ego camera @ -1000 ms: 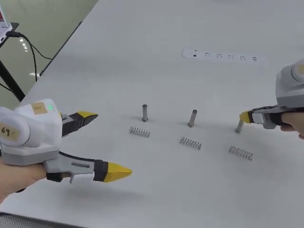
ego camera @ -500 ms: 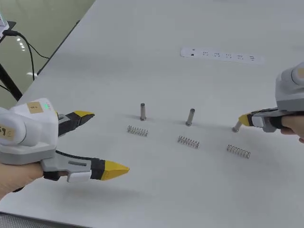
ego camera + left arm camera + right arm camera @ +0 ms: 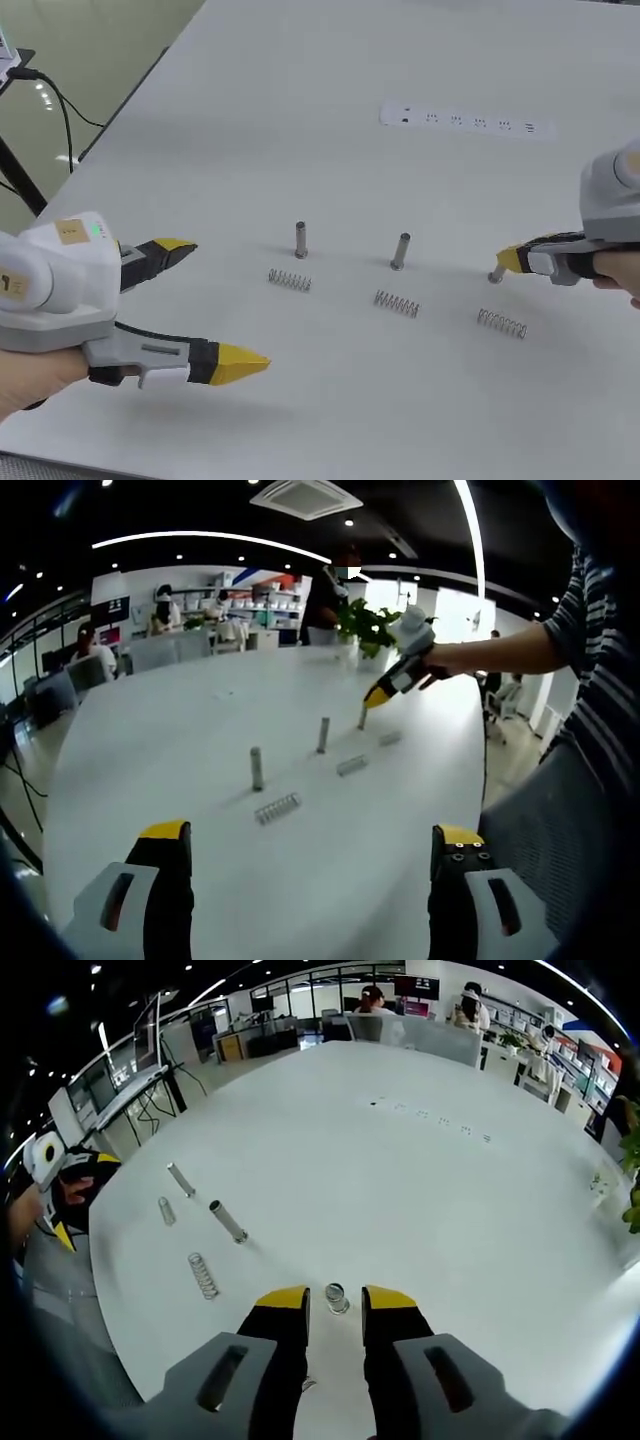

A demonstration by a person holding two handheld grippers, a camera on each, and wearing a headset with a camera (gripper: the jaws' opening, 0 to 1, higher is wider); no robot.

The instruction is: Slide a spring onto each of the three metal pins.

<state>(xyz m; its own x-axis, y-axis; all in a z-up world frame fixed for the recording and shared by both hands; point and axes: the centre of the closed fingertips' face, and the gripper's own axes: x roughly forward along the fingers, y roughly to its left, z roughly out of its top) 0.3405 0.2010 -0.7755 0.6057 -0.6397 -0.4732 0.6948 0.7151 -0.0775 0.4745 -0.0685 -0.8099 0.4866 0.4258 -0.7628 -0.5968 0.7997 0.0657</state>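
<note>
Left tongs [image 3: 222, 305] wide apart; right tongs [image 3: 335, 1295] seemingly only narrowly parted.

Head view looks forward and down over the white tabletop [image 3: 330, 120], with the row of three short upright metal pins [image 3: 401, 250] mid-frame. Left gripper view sits low off the row's left end and looks along it from a bit back, while the right gripper view is right up against the pin at the other end [image 3: 336, 1297]; all three share that row.
</note>
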